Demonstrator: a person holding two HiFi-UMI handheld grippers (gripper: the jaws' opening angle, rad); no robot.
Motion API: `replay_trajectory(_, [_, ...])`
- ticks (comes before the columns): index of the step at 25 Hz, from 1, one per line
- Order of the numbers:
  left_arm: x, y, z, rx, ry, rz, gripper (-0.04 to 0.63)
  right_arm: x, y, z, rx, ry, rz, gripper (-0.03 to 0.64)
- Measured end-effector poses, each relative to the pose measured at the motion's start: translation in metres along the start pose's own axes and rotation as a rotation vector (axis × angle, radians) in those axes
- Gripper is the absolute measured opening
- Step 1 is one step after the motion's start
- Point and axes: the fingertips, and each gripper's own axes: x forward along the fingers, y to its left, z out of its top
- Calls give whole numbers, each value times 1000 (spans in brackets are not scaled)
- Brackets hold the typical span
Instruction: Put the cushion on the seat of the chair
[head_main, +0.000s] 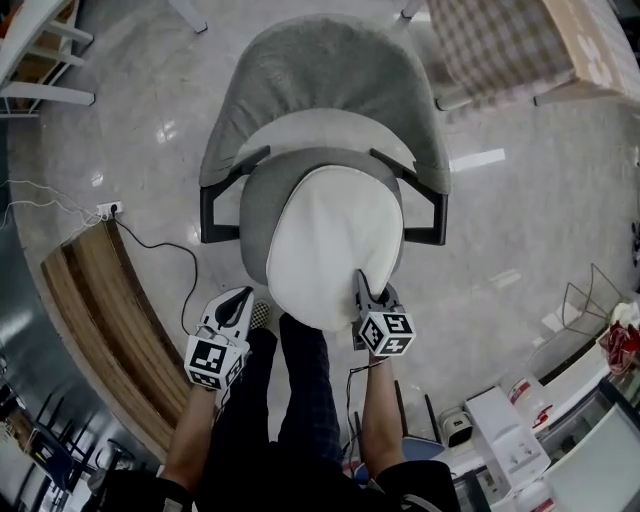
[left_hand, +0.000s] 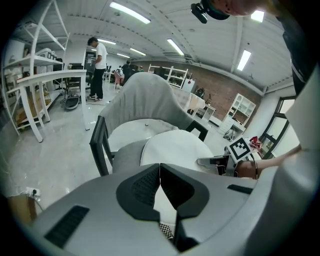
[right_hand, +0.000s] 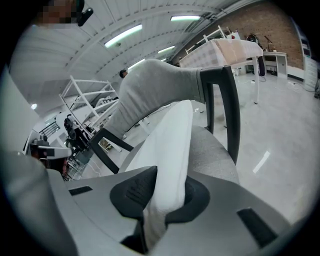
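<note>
One edge of the cushion clamped between jaws of the right gripper; left gripper jaws together, apparently empty.

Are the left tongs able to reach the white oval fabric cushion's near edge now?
Probably yes: the left tongs hang beside the white oval fabric cushion, nothing between, but their shut jaws must open first.

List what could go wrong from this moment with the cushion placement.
1. Only the right gripper pinches the cushion, at its near edge; the left gripper is shut and empty, so the cushion may land skewed.
2. The cushion's near edge appears to overhang the front of the chair seat; released here, it could slide off toward the person's legs.
</note>
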Motion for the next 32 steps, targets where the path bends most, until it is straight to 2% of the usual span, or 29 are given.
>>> replay_trajectory(9, [17,-4,-4,-7,19,-6,20,14,-28,-18,78,25,-9,74])
replay_trajectory(23, [31,-9,-7,-6,34,0,20,28,-48,-30,86,52,-38,104])
replay_trajectory(32, [32,-12,-12,-25,43,6,20,29,-60,-35,99,76,-77,158])
